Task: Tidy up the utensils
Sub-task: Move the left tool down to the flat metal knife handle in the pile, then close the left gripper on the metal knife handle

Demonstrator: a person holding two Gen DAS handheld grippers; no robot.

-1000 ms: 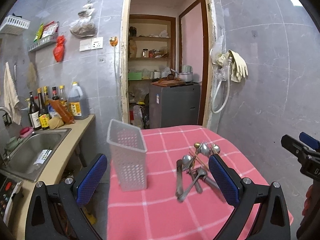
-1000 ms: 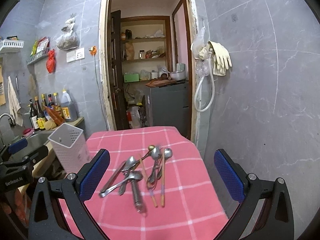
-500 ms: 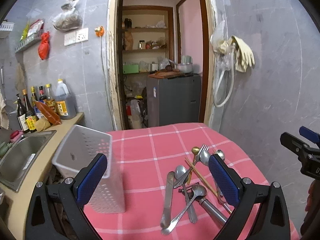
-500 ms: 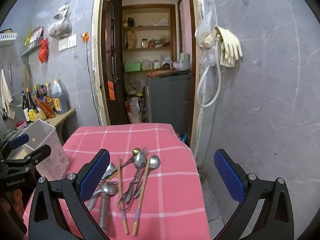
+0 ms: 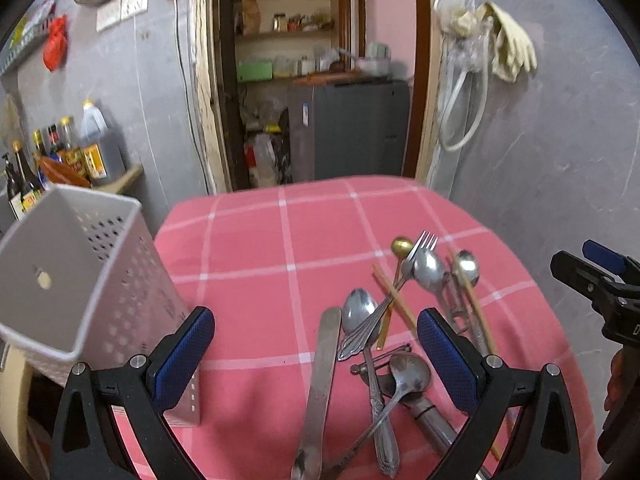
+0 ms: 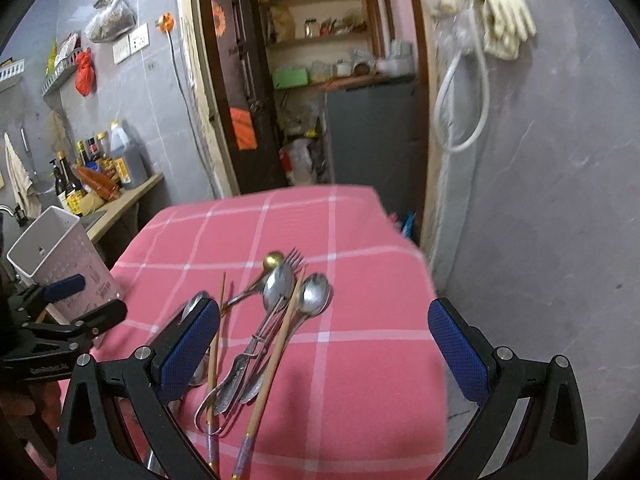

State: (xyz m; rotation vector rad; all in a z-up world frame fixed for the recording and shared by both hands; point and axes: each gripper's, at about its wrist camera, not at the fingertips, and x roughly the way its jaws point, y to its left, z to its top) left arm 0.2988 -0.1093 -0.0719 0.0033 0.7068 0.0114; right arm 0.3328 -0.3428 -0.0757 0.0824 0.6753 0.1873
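With both the left gripper and right gripper spread wide and empty, single out one wooden chopstick and carry it to the white perforated plastic holder.

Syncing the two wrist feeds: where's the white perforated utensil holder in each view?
Left wrist: utensil holder fills the left side, standing on the pink table's left edge, behind the left finger.
Right wrist: utensil holder small at far left, at mid-height.
Shared landmark: gold spoon beside the fork tines.
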